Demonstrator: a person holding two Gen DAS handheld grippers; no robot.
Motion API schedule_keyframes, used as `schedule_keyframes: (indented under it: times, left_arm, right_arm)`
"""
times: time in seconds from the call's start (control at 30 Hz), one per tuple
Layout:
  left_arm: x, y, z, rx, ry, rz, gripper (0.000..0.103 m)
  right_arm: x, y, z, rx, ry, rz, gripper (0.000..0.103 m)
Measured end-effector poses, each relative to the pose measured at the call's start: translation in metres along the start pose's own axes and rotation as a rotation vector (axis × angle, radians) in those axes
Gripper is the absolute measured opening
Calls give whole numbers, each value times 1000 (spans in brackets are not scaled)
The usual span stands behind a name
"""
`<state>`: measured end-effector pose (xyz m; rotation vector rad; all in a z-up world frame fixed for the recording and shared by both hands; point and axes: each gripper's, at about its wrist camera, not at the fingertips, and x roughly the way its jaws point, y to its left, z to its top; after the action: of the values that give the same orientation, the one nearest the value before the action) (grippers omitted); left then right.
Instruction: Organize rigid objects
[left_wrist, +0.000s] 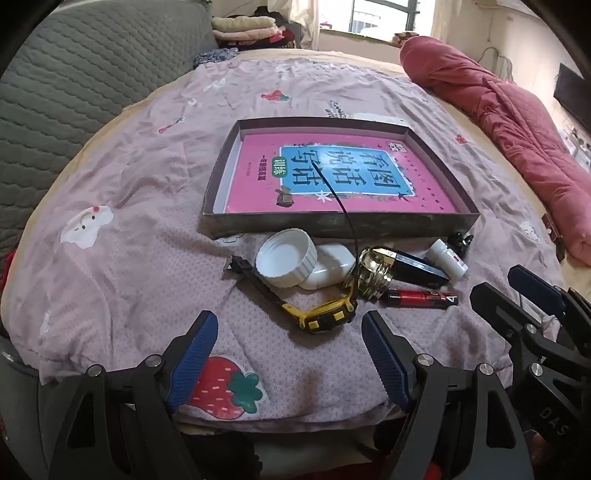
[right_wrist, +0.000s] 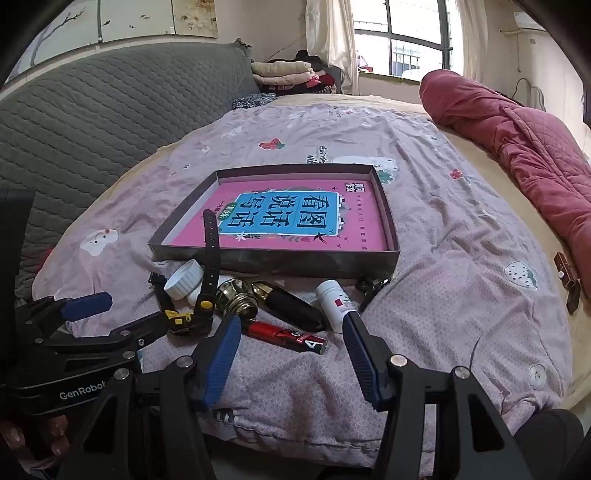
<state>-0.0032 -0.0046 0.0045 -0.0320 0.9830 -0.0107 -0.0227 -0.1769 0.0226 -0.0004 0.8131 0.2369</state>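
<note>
In the left wrist view, the left gripper (left_wrist: 290, 332), with blue ribbed pads, is held wide apart and holds nothing. Its base is cut off by the lower edge. Just ahead of its fingertips lies a yellow and black wristwatch (left_wrist: 325, 315), one strap standing upright and crossing the view of the tray behind. Beyond the watch, a white ribbed plastic cap (left_wrist: 286, 260) leans on a white rounded case (left_wrist: 330, 267), which is partly hidden by it. To the right of these are seen a gold metal screw-thread fitting (left_wrist: 371, 273) on a dark body, a red and black battery (left_wrist: 421, 297), and a small white bottle (left_wrist: 447, 260). A small black object behind the bottle is hard to make out. Further ahead sits a shallow dark cardboard tray (left_wrist: 332, 223) holding a pink book with a blue title panel (left_wrist: 332, 173). The right gripper (left_wrist: 517, 291) is seen at the right edge, partly cut off.

In the right wrist view, the right gripper (right_wrist: 291, 321) is likewise spread wide and empty. The battery (right_wrist: 288, 334) lies between its fingertips, and the bottle (right_wrist: 334, 302) is just beside the right pad. The watch (right_wrist: 192, 315) is to the left, the tray (right_wrist: 273, 260) ahead. Everything rests on a pink printed bedsheet (right_wrist: 443, 277).
</note>
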Motion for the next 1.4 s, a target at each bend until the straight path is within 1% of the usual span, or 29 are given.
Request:
schedule_keyframes:
  times: [1.4]
  left_arm:
    - [0, -4, 2, 13, 9, -10, 81]
  right_arm:
    - [1, 0, 0, -2, 5, 0, 57]
